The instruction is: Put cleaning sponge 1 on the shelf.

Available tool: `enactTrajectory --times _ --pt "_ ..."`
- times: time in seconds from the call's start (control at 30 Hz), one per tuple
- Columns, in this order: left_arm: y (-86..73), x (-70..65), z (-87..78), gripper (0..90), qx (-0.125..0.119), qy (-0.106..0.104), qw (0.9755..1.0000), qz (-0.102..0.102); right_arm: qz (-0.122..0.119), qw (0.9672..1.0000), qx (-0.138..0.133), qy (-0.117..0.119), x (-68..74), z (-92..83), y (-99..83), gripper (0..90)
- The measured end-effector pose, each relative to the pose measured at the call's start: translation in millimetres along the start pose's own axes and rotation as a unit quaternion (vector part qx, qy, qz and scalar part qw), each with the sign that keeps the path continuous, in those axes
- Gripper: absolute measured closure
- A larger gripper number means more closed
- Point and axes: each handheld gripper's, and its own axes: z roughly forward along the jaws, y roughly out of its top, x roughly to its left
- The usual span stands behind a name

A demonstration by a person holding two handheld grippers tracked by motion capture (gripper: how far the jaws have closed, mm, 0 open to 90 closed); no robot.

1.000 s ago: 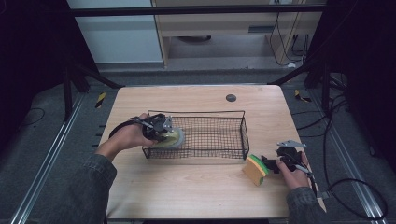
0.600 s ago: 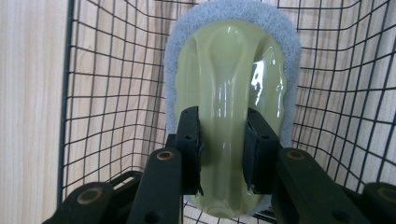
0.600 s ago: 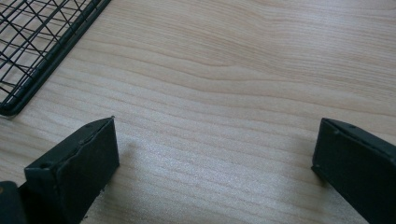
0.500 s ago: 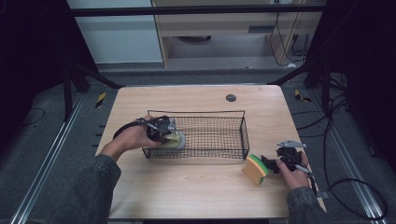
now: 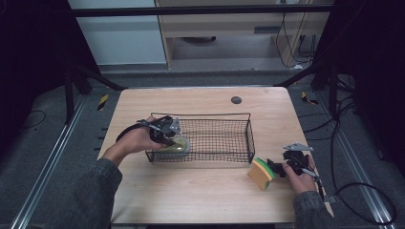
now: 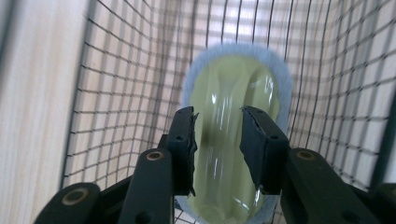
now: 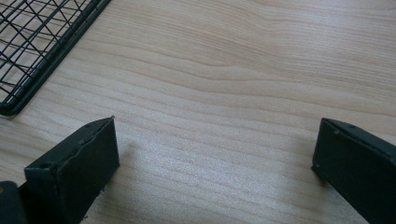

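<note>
Scrubbing pad (image 6: 233, 140), pale yellow-green with a blue-grey fringe, lies at the near left end of the wire basket (image 5: 224, 117) on the worktop (image 5: 200, 200). My left fingers (image 6: 217, 144) straddle its raised middle ridge; they have just been opening, and whether the pads still press it I cannot tell. My right fingers (image 7: 210, 172) stand wide apart over bare wood, holding nothing, just beside a yellow-and-green sponge (image 5: 261, 172).
</note>
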Motion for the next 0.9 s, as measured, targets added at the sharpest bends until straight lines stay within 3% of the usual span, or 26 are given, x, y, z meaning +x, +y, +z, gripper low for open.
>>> enactTrajectory --times 0.13,0.23,0.33,0.4,0.5,0.53,0.57,0.7,0.77,0.9 --pt "3.0 2.7 -18.6 62.6 -0.049 0.018 0.9983 -0.024 -0.001 1.0 0.0 -0.001 -0.1 0.1 0.0 0.7" --pt "4.5 5.7 -31.8 52.7 -0.072 0.067 0.9939 -0.051 -0.001 1.0 0.0 -0.001 -0.1 0.1 0.0 0.7" --pt "2.9 5.2 -42.3 43.1 -0.112 0.096 0.9847 -0.094 -0.001 1.0 0.0 -0.001 -0.1 0.1 0.0 0.7" --pt "0.7 3.2 -47.3 34.3 -0.115 0.113 0.9806 -0.111 -0.001 1.0 0.0 -0.001 -0.1 0.1 0.0 0.7" --pt "-5.5 -2.9 -50.5 22.0 -0.124 0.132 0.9725 -0.146 -0.001 1.0 0.0 0.0 -0.1 0.1 0.0 0.7" --pt "-7.8 -6.3 -49.9 16.1 -0.129 0.141 0.9679 -0.163 0.0 1.0 0.0 0.0 0.0 0.0 0.0 0.7" --pt "-10.6 -9.4 -50.2 10.8 -0.127 0.144 0.9663 -0.172 0.0 1.0 0.0 0.001 -0.1 0.0 0.0 0.6" --pt "-23.9 -26.4 -51.3 5.3 -0.152 0.143 0.9554 -0.209 0.001 1.0 0.001 0.001 -0.3 -0.1 0.1 0.4" --pt "-32.9 -36.7 -52.0 4.9 -0.168 0.141 0.9481 -0.23 0.002 1.0 0.001 0.001 -0.2 -0.1 0.0 0.4" --pt "-56.9 -65.4 -50.7 4.5 -0.185 0.167 0.9291 -0.273 0.003 1.0 0.0 -0.001 -1.0 -0.8 -0.6 0.5"
